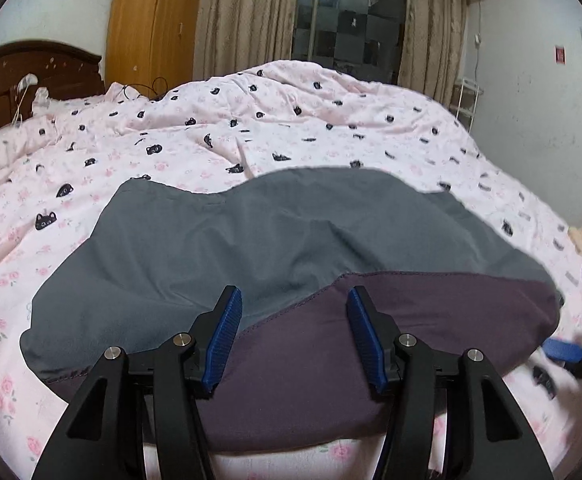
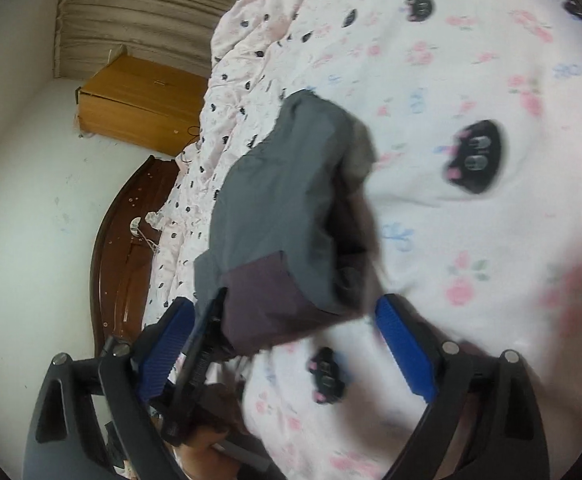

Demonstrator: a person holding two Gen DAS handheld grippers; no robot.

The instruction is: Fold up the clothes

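The garment [image 1: 291, 264] lies on the pink printed quilt [image 1: 251, 128] near the bed's front edge, a grey panel doubled over a purple one, with the stitched seam [image 1: 291, 308] running between my left fingertips. My left tongs [image 1: 293, 312] stand wide open above the purple panel, gripping nothing. My right tongs [image 2: 287, 320] are also spread wide, with the near corner of the garment [image 2: 279, 216] lying in the gap; no cloth is pinched. The right wrist view is blurred, so I cannot tell whether the right pads touch the fabric.

The cloth is doubled, but the grey layer billows and its far edge waves. This fits either a fold just laid down or one about to be taken further; the pictures do not settle which.

Procedure for a clean fold, as I judge it:
- Take both layers together at the edge, not the top layer alone
- Grip at matching points on both sides so the fold line runs straight
- Keep the cloth taut between the tongs; the thin fabric will likely sag and slide
- Lay it down low so no air is trapped
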